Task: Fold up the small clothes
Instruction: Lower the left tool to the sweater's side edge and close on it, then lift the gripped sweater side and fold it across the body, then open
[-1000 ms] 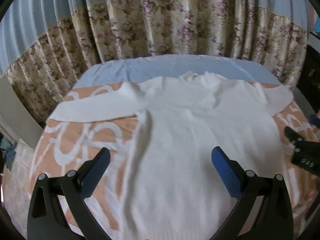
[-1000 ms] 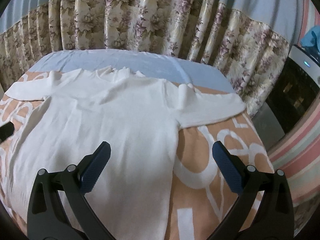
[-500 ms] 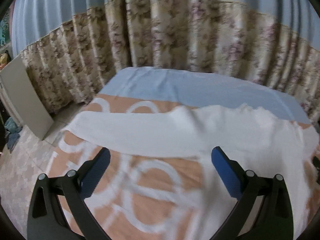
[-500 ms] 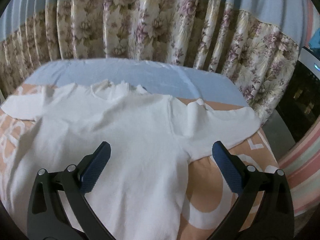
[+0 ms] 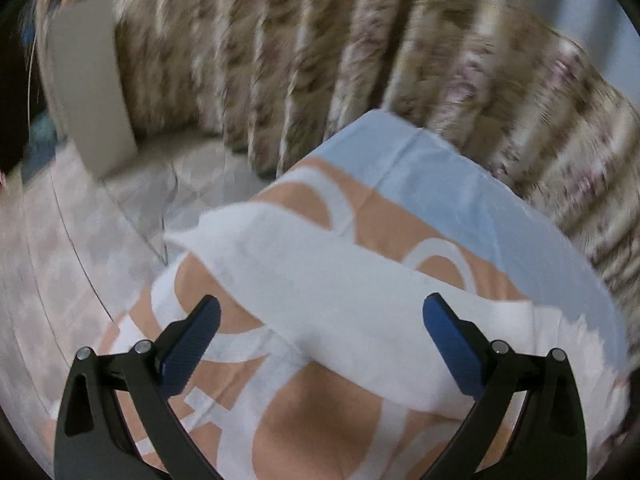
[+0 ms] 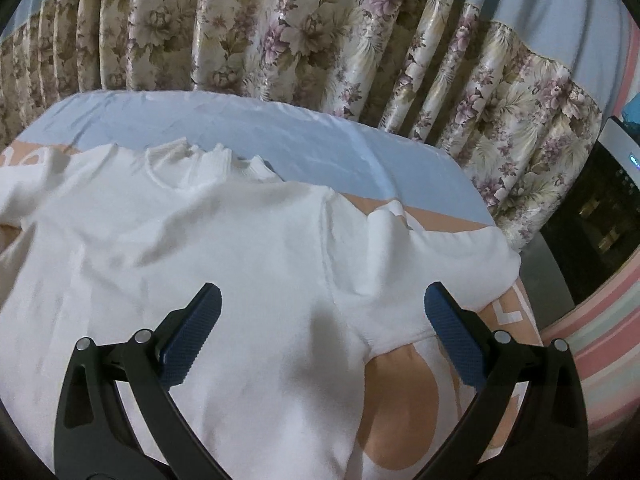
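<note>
A small white knitted sweater point(image 6: 224, 248) lies flat, spread out on a bed, collar toward the curtains. Its left sleeve point(image 5: 320, 288) stretches out toward the bed's left edge in the blurred left wrist view. My left gripper point(image 5: 320, 332) is open and empty, hovering just above that sleeve. Its right sleeve point(image 6: 448, 264) reaches toward the bed's right edge. My right gripper point(image 6: 320, 328) is open and empty, above the right shoulder and armpit of the sweater.
The bed cover point(image 5: 320, 420) is orange with white loops, with a light blue band point(image 6: 280, 136) at the far end. Floral curtains point(image 6: 320, 32) hang behind. A tiled floor point(image 5: 80, 240) and a beige board point(image 5: 88, 92) lie left; a dark appliance point(image 6: 600, 216) stands right.
My left gripper has swung left from the sweater's body to the left sleeve and the bed's left edge. My right gripper has moved forward toward the right shoulder. Both stay open.
</note>
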Demonstrator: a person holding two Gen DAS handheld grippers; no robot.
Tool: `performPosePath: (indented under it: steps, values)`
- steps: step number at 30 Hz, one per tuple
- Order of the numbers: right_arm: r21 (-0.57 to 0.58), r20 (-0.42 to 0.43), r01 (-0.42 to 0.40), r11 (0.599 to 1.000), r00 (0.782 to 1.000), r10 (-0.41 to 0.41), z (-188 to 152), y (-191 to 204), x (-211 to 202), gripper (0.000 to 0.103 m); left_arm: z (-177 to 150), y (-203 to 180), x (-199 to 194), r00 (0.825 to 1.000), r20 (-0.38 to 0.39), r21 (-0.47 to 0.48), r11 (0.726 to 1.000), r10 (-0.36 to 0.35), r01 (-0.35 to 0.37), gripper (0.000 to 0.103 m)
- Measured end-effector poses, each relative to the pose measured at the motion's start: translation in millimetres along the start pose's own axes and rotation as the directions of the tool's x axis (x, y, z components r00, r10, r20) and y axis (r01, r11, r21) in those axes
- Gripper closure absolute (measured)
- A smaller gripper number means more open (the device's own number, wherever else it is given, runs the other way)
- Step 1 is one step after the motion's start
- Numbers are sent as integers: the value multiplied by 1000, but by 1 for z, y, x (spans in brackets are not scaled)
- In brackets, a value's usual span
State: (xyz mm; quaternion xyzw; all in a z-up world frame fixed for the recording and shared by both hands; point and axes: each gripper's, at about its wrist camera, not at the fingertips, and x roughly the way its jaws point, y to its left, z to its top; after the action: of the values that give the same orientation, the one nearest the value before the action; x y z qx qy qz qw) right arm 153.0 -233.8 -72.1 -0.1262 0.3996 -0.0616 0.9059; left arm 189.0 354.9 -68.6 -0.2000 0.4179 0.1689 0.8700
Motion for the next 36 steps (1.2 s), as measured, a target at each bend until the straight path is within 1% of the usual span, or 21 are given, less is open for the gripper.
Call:
performPosePath:
  steps: [3,4,5,6,8,9,10,12,13,14,16,18,21,23,26,28,31,34,35,36]
  values:
    - [0,-7,6,1000,1000,-6,-2,0,4,3,4,22,18,999,-47,-77,997,3,-6,3]
    - [1,-8,6,1000,1000,-6,-2,0,6,3,4,27,23,998,-60,-101,995,-8,2,3]
    - [0,-8,9,1000,1000,-9,-2,0,6,3,6,31,29,997,-74,-119,993,-22,13,3]
    - [-1,-8,9,1000,1000,-9,-2,0,6,3,7,34,33,997,-81,-123,992,-20,10,3]
    - [-6,-9,14,1000,1000,-14,-3,0,8,3,9,33,42,996,-88,-100,995,17,-26,15]
    - [-7,-10,16,1000,1000,-16,-3,-1,9,3,10,30,47,995,-94,-77,996,42,-49,27]
    - [-6,-12,17,1000,1000,-17,-3,-1,10,3,11,27,51,993,-99,-53,996,70,-75,36]
    - [-4,-14,18,1000,1000,-18,-3,-2,11,3,12,20,54,988,-91,2,992,124,-124,43]
    - [-4,-15,19,1000,1000,-19,-4,-2,11,3,14,20,57,987,-86,20,990,139,-138,54]
    - [-3,-15,21,1000,1000,-21,-4,-2,11,3,14,16,58,983,-77,50,986,165,-162,59]
    - [0,-15,23,1000,1000,-23,-4,-2,11,3,14,10,59,982,-64,96,981,177,-171,80]
    - [1,-16,22,1000,1000,-22,-5,-2,11,3,14,5,60,984,-60,123,979,170,-161,90]
    - [-2,-8,25,1000,1000,-25,-4,-2,11,3,14,-3,56,982,-40,158,971,186,-178,92]
    - [1,0,24,1000,1000,-24,-3,-4,10,3,15,-9,49,983,-12,171,969,182,-177,93]
    - [10,3,22,1000,1000,-22,-1,-9,11,3,17,-34,28,987,46,216,963,155,-161,93]
    - [18,7,25,1000,1000,-25,1,-13,13,3,17,-57,17,990,66,253,958,124,-137,93]
    - [39,17,22,999,1000,-23,6,-19,14,3,5,-108,-7,992,112,350,932,64,-99,93]
    - [57,29,18,998,999,-19,11,-23,14,3,-17,-169,-23,993,113,458,888,-20,-34,92]
    - [59,32,18,998,999,-20,12,-24,14,3,-29,-193,-28,993,106,500,866,-55,-6,92]
    - [61,34,20,998,999,-22,12,-25,14,3,-35,-211,-30,992,100,525,851,-76,12,92]
